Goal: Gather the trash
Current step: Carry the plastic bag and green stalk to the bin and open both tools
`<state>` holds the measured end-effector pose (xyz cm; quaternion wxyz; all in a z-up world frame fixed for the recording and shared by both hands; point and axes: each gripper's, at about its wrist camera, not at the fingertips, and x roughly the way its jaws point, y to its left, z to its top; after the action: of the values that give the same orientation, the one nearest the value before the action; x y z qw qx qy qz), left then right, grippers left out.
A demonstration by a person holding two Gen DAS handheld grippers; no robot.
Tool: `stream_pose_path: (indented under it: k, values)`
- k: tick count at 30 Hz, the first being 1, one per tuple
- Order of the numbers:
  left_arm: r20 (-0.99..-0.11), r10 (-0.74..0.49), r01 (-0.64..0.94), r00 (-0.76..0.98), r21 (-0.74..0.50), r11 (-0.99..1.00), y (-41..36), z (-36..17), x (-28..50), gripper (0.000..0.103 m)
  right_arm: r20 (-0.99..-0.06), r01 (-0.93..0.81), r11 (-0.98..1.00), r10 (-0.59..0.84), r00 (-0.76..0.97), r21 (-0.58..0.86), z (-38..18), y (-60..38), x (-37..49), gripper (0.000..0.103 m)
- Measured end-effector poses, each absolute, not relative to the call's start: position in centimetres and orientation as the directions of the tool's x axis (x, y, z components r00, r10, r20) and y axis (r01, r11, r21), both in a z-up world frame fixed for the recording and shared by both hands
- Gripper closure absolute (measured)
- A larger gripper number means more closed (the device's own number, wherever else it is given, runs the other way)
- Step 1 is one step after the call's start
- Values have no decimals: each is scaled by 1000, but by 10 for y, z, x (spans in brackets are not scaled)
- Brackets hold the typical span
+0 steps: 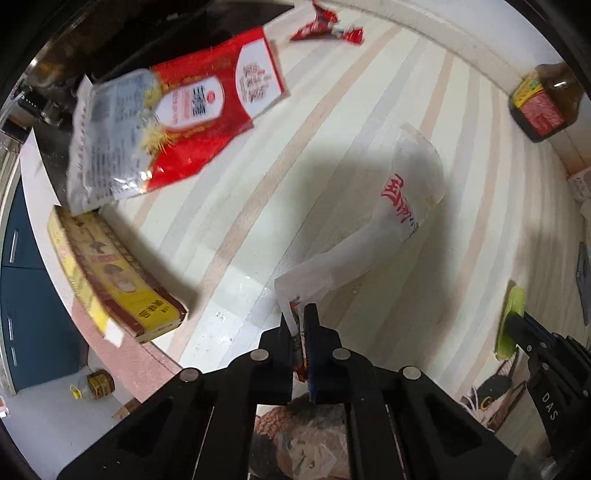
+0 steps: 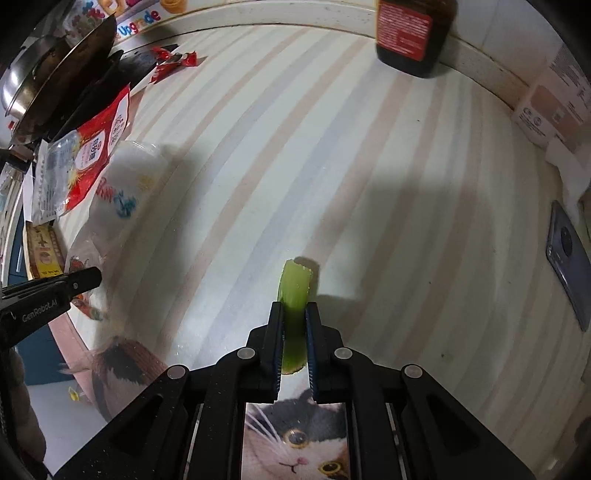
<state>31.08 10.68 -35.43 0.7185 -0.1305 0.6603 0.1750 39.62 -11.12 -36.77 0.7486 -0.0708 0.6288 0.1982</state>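
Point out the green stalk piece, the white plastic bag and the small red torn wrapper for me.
green stalk piece (image 2: pixel 294 284): right wrist view, upper part above the jaws.
white plastic bag (image 1: pixel 397 206): left wrist view, printed middle.
small red torn wrapper (image 1: pixel 320 25): left wrist view, crumpled centre.

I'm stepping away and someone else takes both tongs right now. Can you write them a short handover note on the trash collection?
Left tongs: shut on the corner of the white paper bag, which lies on the striped counter.
Right tongs: shut on the green vegetable scrap.
Still lying on the counter: red-and-white packet, clear printed packet on top of it, small red wrapper.
Done: two pieces gripped.
Left: carry both to a bin (none in view), then fetch the rest. The dark sauce bottle and phone don't look like trash.
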Motion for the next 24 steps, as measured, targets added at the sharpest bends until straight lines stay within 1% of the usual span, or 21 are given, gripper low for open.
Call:
stream_pose_path:
  k: [5, 9, 12, 16, 21, 24]
  values:
    - [-986, 88, -451, 143, 15, 893, 111, -314, 296, 102, -957, -399, 902, 243, 155, 165, -342, -100, 388, 93]
    - [-970, 97, -485, 224, -25, 874, 125, -271, 273, 102, -935, -443, 877, 296, 195, 186, -304, -84, 375, 93]
    - [-955, 118, -526, 270, -43, 849, 151, -247, 241, 102, -915, -478, 854, 342, 216, 206, -277, -72, 360, 93]
    - [-939, 171, -591, 300, -42, 805, 181, -222, 201, 102, -889, -537, 810, 402, 219, 234, -251, -30, 344, 93]
    - [-918, 253, -696, 305, -34, 717, 230, -197, 140, 102, -865, -629, 730, 469, 177, 267, -231, 28, 308, 93]
    - [-914, 287, -762, 287, -36, 647, 261, -194, 95, 102, -856, -693, 664, 500, 132, 281, -224, 70, 272, 93]
